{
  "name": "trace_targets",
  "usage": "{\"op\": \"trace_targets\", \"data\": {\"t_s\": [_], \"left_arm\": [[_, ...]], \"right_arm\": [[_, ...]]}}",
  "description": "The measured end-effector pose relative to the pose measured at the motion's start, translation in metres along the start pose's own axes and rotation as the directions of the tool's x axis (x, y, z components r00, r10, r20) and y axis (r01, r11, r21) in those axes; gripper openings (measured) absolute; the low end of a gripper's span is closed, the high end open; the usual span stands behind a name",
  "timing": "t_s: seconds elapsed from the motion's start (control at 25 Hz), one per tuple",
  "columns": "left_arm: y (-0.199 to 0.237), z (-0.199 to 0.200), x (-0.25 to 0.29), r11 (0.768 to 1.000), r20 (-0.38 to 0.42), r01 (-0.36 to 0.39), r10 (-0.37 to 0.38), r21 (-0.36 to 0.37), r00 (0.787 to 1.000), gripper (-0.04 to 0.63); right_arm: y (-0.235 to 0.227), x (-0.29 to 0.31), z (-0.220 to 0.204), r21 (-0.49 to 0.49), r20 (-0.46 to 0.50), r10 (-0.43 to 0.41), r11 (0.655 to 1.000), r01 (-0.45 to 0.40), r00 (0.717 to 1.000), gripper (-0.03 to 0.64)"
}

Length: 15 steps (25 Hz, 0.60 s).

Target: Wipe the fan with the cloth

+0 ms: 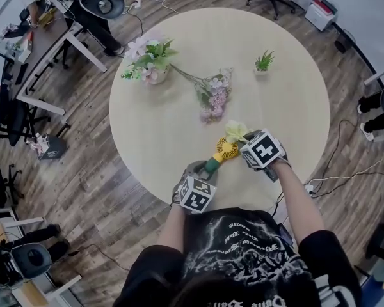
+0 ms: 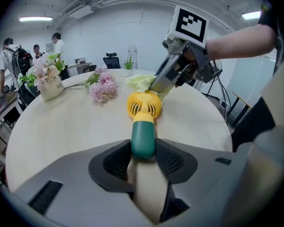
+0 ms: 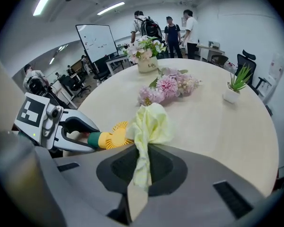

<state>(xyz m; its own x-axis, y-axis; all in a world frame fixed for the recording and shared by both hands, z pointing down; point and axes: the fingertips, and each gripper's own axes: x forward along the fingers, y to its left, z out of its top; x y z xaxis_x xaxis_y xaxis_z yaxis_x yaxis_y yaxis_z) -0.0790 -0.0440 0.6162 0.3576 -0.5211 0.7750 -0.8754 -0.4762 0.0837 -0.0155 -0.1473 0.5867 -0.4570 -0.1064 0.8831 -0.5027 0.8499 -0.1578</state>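
Note:
A small hand fan [image 1: 223, 152] with a yellow grille head and green handle lies on the round table [image 1: 179, 126] near its front edge. My left gripper [image 2: 143, 156] is shut on the fan's green handle [image 2: 143, 138], with the yellow head [image 2: 144, 104] pointing away. My right gripper [image 3: 143, 167] is shut on a pale yellow cloth [image 3: 150, 126], which hangs bunched just beside the fan head [image 3: 114, 136]. In the head view the cloth [image 1: 237, 131] sits against the far side of the fan, under my right gripper [image 1: 248, 147].
A vase of flowers [image 1: 148, 61] stands at the table's far left, a loose pink bouquet [image 1: 212, 98] lies mid-table, and a small potted plant [image 1: 264, 62] is at the far right. Office chairs and desks ring the table; people stand in the background.

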Motion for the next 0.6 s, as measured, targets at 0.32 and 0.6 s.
{"op": "trace_targets", "data": {"t_s": [0.32, 0.6], "left_arm": [[0.005, -0.001, -0.004, 0.997, -0.018, 0.007, -0.006, 0.072, 1.0, 0.183], [0.006, 0.0, -0.003, 0.989, -0.031, 0.007, -0.002, 0.148, 1.0, 0.183]], "right_arm": [[0.006, 0.004, 0.021, -0.11, -0.047, 0.031, 0.993, -0.036, 0.998, 0.043], [0.022, 0.003, 0.04, -0.162, -0.124, 0.16, 0.97, -0.179, 0.979, 0.043]]}}
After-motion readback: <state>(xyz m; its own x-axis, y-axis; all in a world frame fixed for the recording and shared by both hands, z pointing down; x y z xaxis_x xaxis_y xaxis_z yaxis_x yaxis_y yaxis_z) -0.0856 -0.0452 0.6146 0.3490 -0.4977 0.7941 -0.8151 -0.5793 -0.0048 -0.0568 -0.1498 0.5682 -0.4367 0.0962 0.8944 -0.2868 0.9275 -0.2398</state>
